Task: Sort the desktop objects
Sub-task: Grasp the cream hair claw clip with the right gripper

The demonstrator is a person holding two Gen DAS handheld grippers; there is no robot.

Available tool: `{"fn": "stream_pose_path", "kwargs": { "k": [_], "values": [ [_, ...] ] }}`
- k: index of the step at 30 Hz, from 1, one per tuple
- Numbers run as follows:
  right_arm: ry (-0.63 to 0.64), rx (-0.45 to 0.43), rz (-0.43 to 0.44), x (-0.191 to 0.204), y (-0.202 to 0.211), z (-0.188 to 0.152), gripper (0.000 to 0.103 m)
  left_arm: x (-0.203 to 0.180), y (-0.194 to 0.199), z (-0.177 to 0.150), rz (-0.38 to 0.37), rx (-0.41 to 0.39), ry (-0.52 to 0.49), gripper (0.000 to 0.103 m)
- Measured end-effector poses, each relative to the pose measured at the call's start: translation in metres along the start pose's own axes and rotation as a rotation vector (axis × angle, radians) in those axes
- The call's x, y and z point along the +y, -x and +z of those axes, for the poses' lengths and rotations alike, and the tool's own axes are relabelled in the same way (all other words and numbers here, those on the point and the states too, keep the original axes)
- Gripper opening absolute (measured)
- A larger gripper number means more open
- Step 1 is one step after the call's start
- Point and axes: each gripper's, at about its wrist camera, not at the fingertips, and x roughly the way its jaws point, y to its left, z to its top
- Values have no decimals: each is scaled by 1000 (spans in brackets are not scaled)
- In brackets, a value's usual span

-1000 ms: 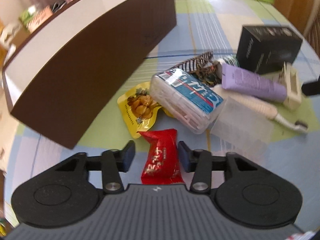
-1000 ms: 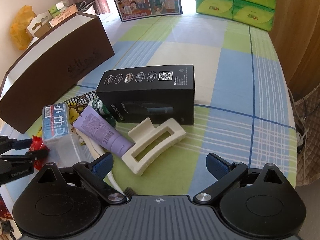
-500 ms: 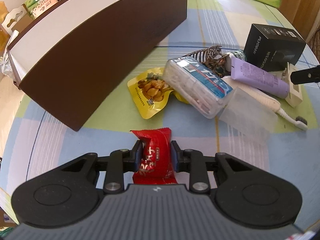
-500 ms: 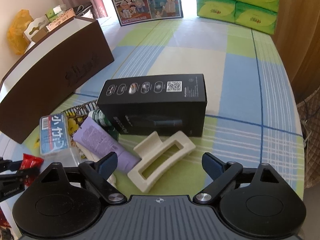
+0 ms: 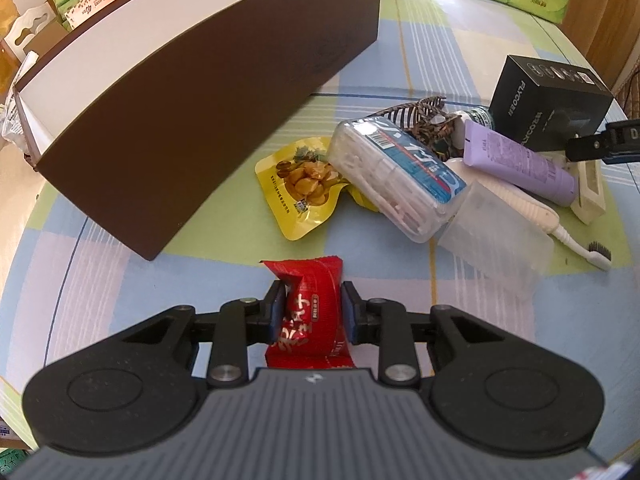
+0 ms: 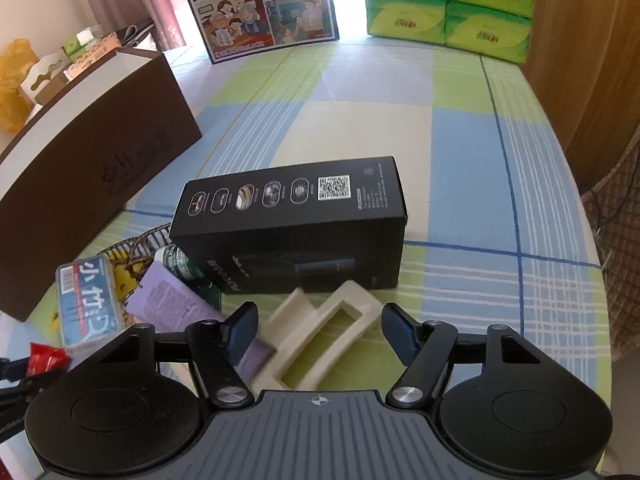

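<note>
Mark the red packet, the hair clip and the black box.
red packet (image 5: 314, 312), left wrist view, on its printed front between the pads
hair clip (image 6: 320, 334), right wrist view, on its cream frame
black box (image 6: 288, 194), right wrist view, on its top face

The cream hair claw (image 6: 320, 332) is smeared by motion, and its near end runs under the right tongs' (image 6: 318, 336) body. The purple tube's (image 6: 176, 304) lower end sits behind the left-hand finger (image 6: 240, 332). The red snack packet's (image 5: 312, 312) bottom edge is hidden by the left tongs' (image 5: 313, 312) body. The brown box's (image 5: 192, 120) inside cannot be seen. The toothbrush (image 5: 560, 232) handle disappears under the frosted case (image 5: 500, 248).
</note>
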Motion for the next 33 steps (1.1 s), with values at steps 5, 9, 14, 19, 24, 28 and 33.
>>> {"fn": "stream_pose_path", "kwargs": {
  "k": [5, 9, 14, 19, 24, 28, 33],
  "values": [
    [8, 2, -16, -1, -1, 0, 56, 2, 0, -1, -2, -1, 4, 25],
    [22, -1, -12, -1, 1, -2, 53, 2, 0, -1, -3, -1, 5, 25],
    [22, 5, -13, -1, 2, -3, 53, 2, 0, -1, -3, -1, 5, 25],
    [24, 12, -21, 1, 1, -4, 53, 2, 1, -2, -4, -1, 7, 25],
    [17, 20, -30, 1, -3, -3, 53, 3, 2, -2, -5, -1, 8, 25],
    [10, 32, -39, 0, -6, -2, 53, 4, 2, -3, -4, -1, 10, 25],
    [12, 46, -47, -1, -12, -4, 47, 5, 3, -3, -7, -3, 12, 25]
  ]
}}
